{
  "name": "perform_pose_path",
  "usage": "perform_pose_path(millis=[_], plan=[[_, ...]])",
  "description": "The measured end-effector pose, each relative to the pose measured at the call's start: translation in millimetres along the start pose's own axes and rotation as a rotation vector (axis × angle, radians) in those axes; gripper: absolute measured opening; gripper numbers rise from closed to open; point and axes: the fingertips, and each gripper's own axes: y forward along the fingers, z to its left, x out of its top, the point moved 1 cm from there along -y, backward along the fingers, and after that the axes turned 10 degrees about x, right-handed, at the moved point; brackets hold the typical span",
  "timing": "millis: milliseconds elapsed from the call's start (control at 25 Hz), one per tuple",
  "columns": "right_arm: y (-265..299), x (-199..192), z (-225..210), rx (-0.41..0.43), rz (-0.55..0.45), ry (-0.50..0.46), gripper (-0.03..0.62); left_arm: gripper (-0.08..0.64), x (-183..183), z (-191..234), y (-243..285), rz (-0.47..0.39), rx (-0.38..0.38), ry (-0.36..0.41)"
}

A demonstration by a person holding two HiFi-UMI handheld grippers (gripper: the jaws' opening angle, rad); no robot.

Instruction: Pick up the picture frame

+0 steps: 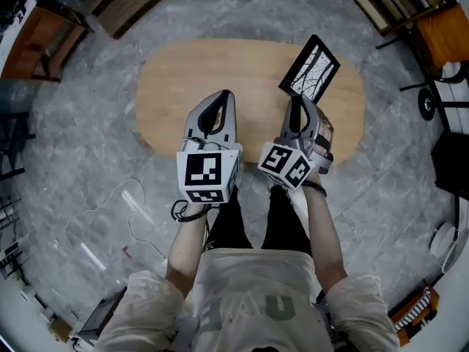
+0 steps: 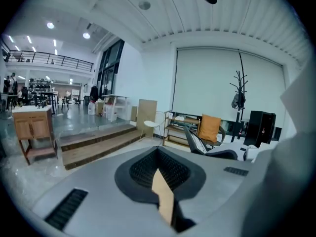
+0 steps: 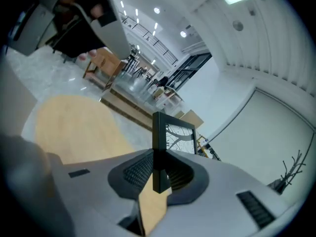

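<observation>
The picture frame is black with a black-and-white branch print. It hangs tilted in the air over the right end of the oval wooden table. My right gripper is shut on its lower edge. In the right gripper view the frame stands edge-on between the pads, with the table far below. My left gripper is beside it to the left, also lifted above the table. Its fingers meet at the tip with nothing in them. In the left gripper view its jaws stand closed and point across the room.
Wooden steps and a wooden cabinet stand beyond the table at the left. Chairs stand at the far right. A thin cable lies on the grey floor. An orange-cushioned chair and a coat stand are against the far wall.
</observation>
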Motion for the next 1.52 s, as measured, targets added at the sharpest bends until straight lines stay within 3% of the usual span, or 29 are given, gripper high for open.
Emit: perform_pose_path(millis=[200,320,520,680,960,1520], plan=[[-68.2,79.4,-82.9,-0.059,-0.202,0.142,0.081,0.009,97.0,-6.8,-33.1,-0.132,0.027,0.010],[-112.7,114.9,-118.3,-0.055,-0.339,0.304,0.081,0.009,141.0,-16.0,-59.2,-0.201,0.032,0.036],[-180.6,150.6,-147.3,0.013,-0.539,0.553,0.081,0.009,177.0,-24.9,-106.8,-0.263,0.032,0.056],[-208.5,158.1,-155.5,0.102,-0.663,0.686,0.081,0.009,185.7,-30.7,-120.5,-0.285,0.033,0.041],[-222.7,141.2,-131.2,0.163,-0.652,0.763,0.081,0.009,173.4,-36.8,-134.6,-0.280,0.013,0.021],[-218.9,133.2,-129.9,0.178,-0.629,0.770,0.081,0.009,170.2,-46.0,-132.7,-0.278,0.005,0.036]])
